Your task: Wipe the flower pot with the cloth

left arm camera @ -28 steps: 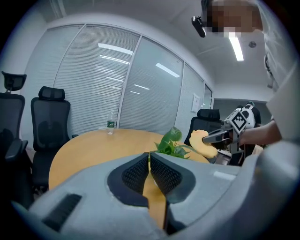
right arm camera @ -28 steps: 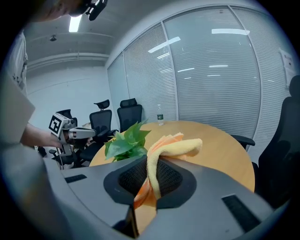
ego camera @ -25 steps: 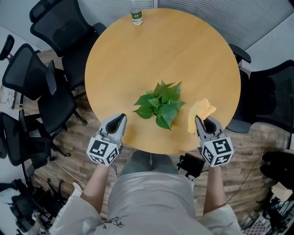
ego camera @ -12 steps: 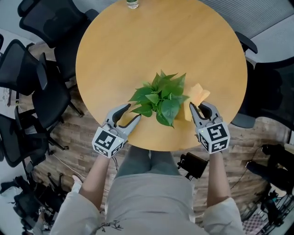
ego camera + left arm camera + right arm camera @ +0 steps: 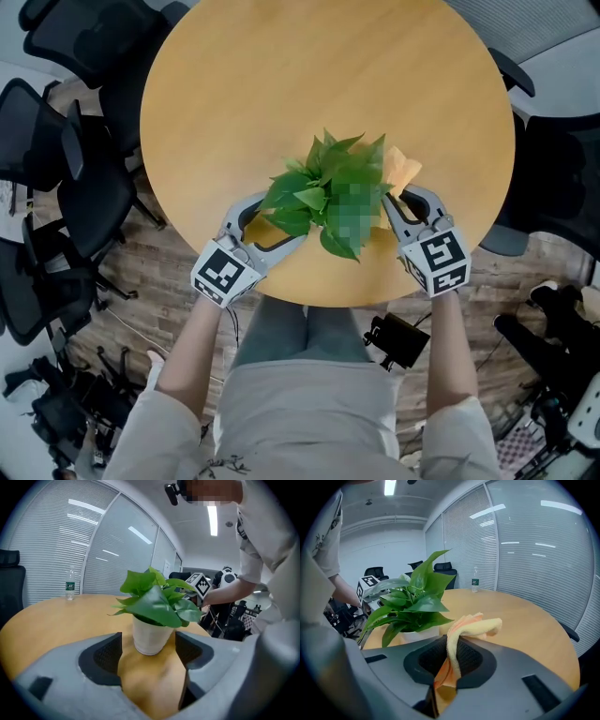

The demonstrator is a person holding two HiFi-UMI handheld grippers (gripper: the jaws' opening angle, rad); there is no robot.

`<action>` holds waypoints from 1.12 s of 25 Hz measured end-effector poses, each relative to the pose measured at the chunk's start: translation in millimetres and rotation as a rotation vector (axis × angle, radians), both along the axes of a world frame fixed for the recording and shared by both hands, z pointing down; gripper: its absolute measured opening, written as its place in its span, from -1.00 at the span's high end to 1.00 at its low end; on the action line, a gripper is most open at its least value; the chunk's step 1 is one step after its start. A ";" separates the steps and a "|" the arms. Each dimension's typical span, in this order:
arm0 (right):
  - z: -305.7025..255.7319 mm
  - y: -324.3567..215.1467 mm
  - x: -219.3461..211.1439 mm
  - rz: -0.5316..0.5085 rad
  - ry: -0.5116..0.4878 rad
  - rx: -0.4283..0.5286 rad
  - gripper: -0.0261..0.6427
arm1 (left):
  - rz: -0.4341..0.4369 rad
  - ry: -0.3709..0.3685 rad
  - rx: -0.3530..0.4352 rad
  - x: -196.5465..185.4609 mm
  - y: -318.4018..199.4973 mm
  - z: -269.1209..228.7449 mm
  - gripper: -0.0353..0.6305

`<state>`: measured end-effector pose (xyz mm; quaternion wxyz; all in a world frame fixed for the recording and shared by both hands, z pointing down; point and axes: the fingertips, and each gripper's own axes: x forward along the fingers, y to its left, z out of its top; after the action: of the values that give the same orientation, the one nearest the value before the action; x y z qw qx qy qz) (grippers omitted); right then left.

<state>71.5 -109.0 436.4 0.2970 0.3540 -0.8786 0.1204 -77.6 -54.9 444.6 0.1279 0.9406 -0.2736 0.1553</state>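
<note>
A white flower pot (image 5: 151,637) with a leafy green plant (image 5: 328,192) stands near the front edge of the round wooden table (image 5: 281,84); in the head view the leaves hide the pot. My left gripper (image 5: 272,223) is at the plant's left. Its jaws have just been opening and now stand open, with the pot just ahead of the gap and untouched (image 5: 147,651). My right gripper (image 5: 405,202) is at the plant's right, shut on a folded yellow cloth (image 5: 471,627) that sticks out past its tips, close to the pot (image 5: 417,634).
A water bottle (image 5: 70,584) stands at the table's far edge. Black office chairs (image 5: 56,141) ring the table on the left and another chair (image 5: 553,169) on the right. Dark gear (image 5: 398,339) lies on the floor by the person's legs.
Both grippers have come forward over the table's edge to either side of the plant. The left jaws went from shut to wide open. The right gripper kept its hold on the cloth.
</note>
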 end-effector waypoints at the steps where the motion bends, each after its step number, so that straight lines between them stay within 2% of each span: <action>1: 1.4 -1.1 -1.7 -0.011 0.003 0.003 0.78 | 0.014 0.003 0.006 3.0 -1.0 1.0 -0.17; 5: 5.9 -4.6 -10.4 -0.075 0.024 0.020 0.78 | 0.059 0.012 0.027 12.2 -6.4 3.7 -0.20; 10: 10.0 -8.6 -22.0 -0.156 0.040 0.043 0.78 | 0.124 -0.036 0.065 21.4 -9.6 12.2 -0.21; 14: 18.5 -12.6 -25.5 -0.171 0.067 0.043 0.78 | 0.134 -0.010 0.069 25.9 -13.8 11.3 -0.21; 19: 26.0 -1.5 -37.5 -0.246 0.076 0.036 0.78 | 0.168 -0.009 0.070 31.2 -11.7 12.2 -0.21; 28: 31.5 10.1 -46.2 -0.322 0.157 0.105 0.78 | 0.158 0.000 0.083 38.1 -13.9 11.1 -0.20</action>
<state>25.4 -98.9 467.9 0.3612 0.2321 -0.9031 -0.0029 -39.5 -68.8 455.7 0.0761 0.9637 -0.2046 0.1535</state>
